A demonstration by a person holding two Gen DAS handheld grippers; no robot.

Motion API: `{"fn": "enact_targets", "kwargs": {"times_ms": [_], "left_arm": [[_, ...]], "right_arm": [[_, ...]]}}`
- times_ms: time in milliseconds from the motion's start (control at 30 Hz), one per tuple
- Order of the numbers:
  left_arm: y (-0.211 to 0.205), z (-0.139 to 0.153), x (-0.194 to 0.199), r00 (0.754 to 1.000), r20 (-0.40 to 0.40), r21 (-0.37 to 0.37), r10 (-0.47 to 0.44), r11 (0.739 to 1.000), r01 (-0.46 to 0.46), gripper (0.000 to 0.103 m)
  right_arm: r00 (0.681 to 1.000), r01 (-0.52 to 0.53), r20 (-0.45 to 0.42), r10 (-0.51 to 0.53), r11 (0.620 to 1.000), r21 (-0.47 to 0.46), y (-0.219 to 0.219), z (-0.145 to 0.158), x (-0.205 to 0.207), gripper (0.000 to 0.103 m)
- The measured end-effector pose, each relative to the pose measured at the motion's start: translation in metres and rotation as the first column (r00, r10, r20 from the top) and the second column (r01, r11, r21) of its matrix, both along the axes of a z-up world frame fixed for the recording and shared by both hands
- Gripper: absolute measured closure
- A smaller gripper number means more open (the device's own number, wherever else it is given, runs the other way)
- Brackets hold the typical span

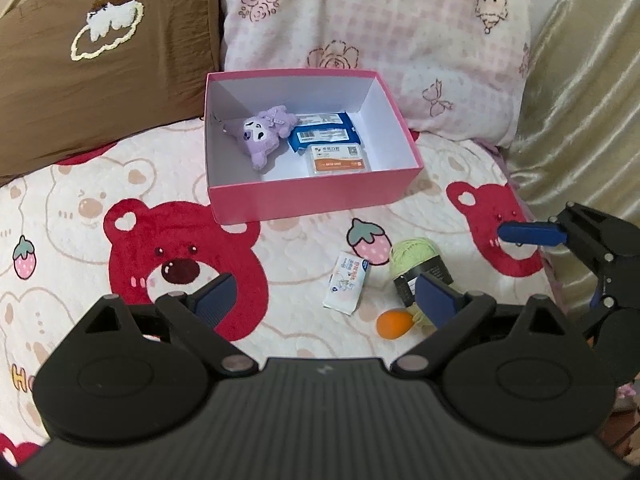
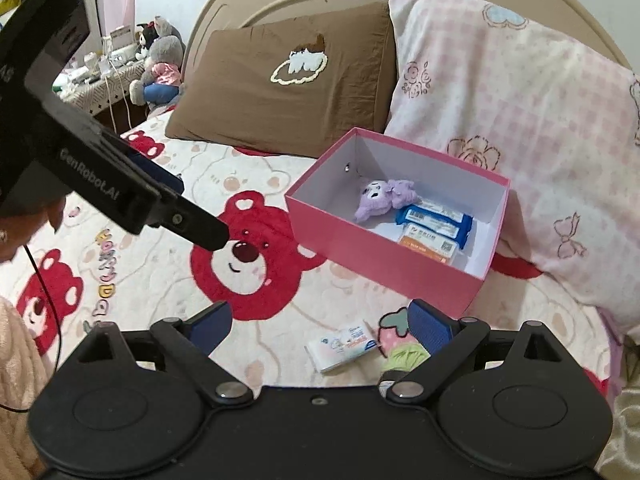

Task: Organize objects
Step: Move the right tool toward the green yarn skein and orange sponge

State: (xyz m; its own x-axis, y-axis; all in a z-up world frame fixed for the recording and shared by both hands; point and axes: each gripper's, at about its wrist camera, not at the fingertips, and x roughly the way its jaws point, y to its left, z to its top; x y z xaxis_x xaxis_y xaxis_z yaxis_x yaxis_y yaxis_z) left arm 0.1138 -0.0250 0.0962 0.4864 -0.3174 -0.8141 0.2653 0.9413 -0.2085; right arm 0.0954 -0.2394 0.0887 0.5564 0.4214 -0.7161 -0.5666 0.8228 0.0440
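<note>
Both the left hand-held gripper (image 1: 324,300) and right hand-held gripper (image 2: 320,320) stand apart, empty. Tissue pack (image 1: 347,283), yarn ball (image 1: 414,258) and what may be an orange egg (image 1: 394,323) lie on the bed beside the pink box (image 1: 316,194); straddle one squarely before closing.

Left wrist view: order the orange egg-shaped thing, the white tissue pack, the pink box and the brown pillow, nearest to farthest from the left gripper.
1. Orange egg-shaped thing, by the right finger.
2. White tissue pack, just beyond.
3. Pink box, mid-bed.
4. Brown pillow, far left.
</note>
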Motion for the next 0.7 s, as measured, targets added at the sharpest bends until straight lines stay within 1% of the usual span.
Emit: {"fn": "enact_targets", "kwargs": {"times_ms": [100, 167, 267, 567, 700], "left_arm": [[-0.004, -0.002, -0.008, 1.000, 0.017, 0.007, -0.005, 1.000, 0.005, 0.007], [-0.006, -0.005, -0.012, 1.000, 0.007, 0.006, -0.016, 1.000, 0.016, 0.007], [-0.011, -0.010, -0.017, 1.000, -0.007, 0.012, -0.022, 1.000, 0.022, 0.007], [-0.027, -0.020, -0.032, 0.995, -0.047, 0.029, -0.084, 0.996, 0.085, 0.007], [-0.034, -0.027, -0.037, 0.993, -0.068, 0.020, -0.095, 0.995, 0.096, 0.007]], "right_arm": [[1.000, 0.001, -0.013, 0.000, 1.000, 0.017, -0.002, -0.002, -0.003, 0.006], [1.000, -0.004, -0.021, 0.004, 1.000, 0.019, -0.004, -0.004, -0.006, 0.006], [1.000, -0.005, -0.027, 0.006, 1.000, 0.009, -0.006, -0.008, -0.012, 0.006], [0.997, -0.015, -0.076, 0.012, 0.999, -0.045, -0.015, -0.022, -0.026, 0.006], [0.995, -0.018, -0.096, 0.012, 0.998, -0.064, -0.020, -0.028, -0.033, 0.006]]}}
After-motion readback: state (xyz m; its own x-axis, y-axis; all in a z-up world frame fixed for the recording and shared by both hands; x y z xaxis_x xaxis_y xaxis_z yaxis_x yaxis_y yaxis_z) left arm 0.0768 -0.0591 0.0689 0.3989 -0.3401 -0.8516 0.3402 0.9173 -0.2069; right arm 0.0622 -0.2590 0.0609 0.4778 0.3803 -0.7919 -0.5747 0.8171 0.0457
